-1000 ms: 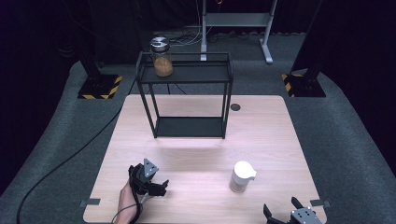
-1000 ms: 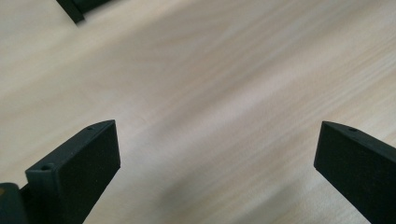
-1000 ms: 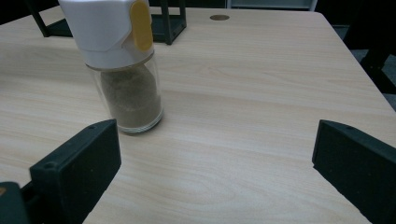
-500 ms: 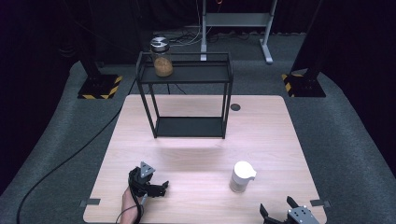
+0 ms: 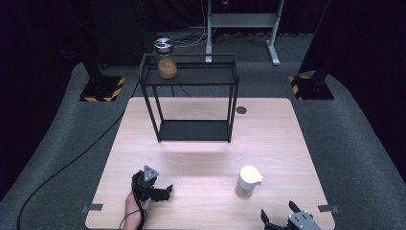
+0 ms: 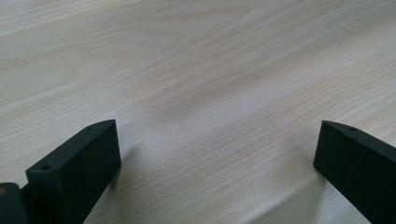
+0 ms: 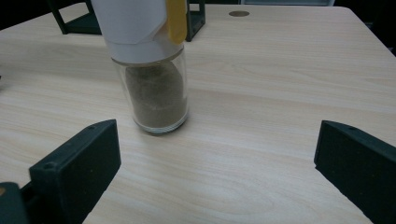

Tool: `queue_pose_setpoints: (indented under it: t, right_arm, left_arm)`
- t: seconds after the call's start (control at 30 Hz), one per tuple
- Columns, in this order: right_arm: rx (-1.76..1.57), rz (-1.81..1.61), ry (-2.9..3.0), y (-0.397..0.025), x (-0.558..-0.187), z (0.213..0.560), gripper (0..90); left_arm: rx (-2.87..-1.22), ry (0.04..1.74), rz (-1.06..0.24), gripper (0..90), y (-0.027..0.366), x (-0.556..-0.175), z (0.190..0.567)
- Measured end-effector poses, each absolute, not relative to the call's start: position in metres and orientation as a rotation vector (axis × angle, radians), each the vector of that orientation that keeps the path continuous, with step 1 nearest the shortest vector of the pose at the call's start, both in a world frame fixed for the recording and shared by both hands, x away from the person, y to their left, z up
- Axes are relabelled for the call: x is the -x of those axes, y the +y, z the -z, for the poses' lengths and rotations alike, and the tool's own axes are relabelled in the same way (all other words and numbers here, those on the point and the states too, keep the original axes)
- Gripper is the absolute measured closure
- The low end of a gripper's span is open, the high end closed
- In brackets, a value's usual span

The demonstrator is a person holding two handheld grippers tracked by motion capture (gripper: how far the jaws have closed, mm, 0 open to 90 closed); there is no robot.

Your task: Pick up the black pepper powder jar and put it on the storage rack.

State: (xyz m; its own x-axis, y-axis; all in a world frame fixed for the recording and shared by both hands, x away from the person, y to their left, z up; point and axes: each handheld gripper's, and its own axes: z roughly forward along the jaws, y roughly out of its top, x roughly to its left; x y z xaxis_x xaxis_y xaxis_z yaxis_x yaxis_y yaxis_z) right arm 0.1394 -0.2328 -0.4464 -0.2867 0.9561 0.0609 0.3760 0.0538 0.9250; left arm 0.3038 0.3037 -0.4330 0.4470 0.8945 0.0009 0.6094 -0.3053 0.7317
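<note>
Counter [image 5: 201, 158]: pale wood, bearing everything below.

Black wire shelf [image 5: 191, 100]: far behind the shaker; glass jar [image 5: 166, 60] of orange-brown contents on its upper tier.

Shaker [image 5: 248, 181]: upright toward the near edge, between both tongs, closer to the right pair. White cap with yellow tab above clear glass body [image 7: 156, 95] holding brown powder. Likely light but rigid, smooth and breakable; best gripped across the glass just under the cap, with moderate squeeze.

Left tongs [image 5: 163, 191]: left of the shaker, spread wide, empty, low over bare wood [image 6: 210, 93].

Right tongs [image 5: 286, 216]: just in front of the shaker, spread wide, empty.

Shaker top cropped in the right gripper view; label unreadable; fill level hidden under the cap.
</note>
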Motion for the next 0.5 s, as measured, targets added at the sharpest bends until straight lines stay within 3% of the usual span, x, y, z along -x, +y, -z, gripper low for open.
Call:
queue_pose_setpoints:
  t: [0.23, 0.5]
  right_arm:
    - [-1.303, -1.235, 1.643, -0.213, -0.135, 0.461, 0.0]
    - [-1.227, -1.264, 1.677, -0.189, -0.156, 0.468, 0.0]
  left_arm:
    - [-2.031, 1.257, -0.549, 0.0, 0.304, -0.304, 0.433]
    - [-2.03, 1.26, -0.55, 0.0, 0.303, -0.304, 0.433]
